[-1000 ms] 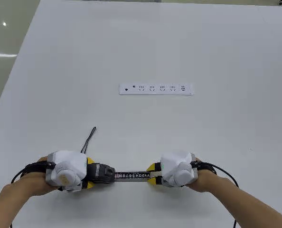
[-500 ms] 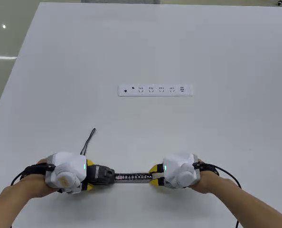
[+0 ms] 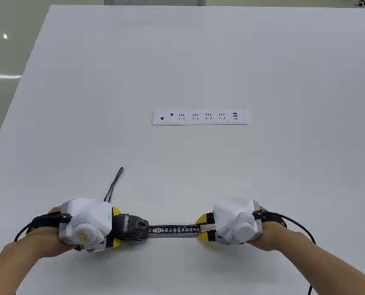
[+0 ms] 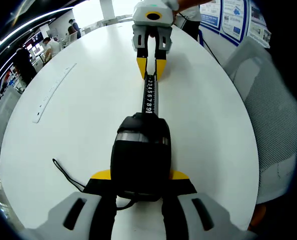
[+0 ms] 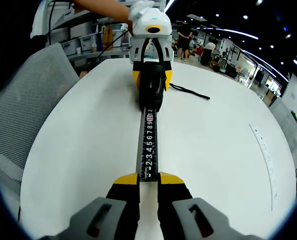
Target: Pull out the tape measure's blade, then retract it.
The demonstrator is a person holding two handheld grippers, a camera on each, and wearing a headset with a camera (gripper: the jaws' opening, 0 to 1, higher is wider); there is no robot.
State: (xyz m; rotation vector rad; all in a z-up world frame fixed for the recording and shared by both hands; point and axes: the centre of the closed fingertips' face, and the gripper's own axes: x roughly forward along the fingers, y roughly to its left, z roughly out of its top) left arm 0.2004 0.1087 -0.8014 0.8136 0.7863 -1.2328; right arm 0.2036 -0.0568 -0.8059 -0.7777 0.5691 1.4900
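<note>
White tabletop [image 3: 244, 67] in an open workshop, broad and mostly bare. The tape measure's black case [image 4: 141, 155] is seen at the near edge, left of centre, clamped across its sides by the jaws of the left gripper [image 3: 116, 226]. The blade [image 5: 148, 145] is drawn out rightward by a short run, numbers up, its tip pinched between the closed jaws of the right gripper [image 5: 148, 179]. Step judged: pull-out under way, only a small part done. The pull is best made straight along the blade's line and low over the tabletop, with the case held level so the blade is not twisted or kinked. A slipped tip would likely let it snap back. A power strip [image 3: 200, 116] lies well apart on the far side. The case's wrist cord [image 3: 113, 183] trails far-left. Nothing is noted in the path to the right. A mesh chair back [image 5: 33, 100] stands beside the tabletop.
</note>
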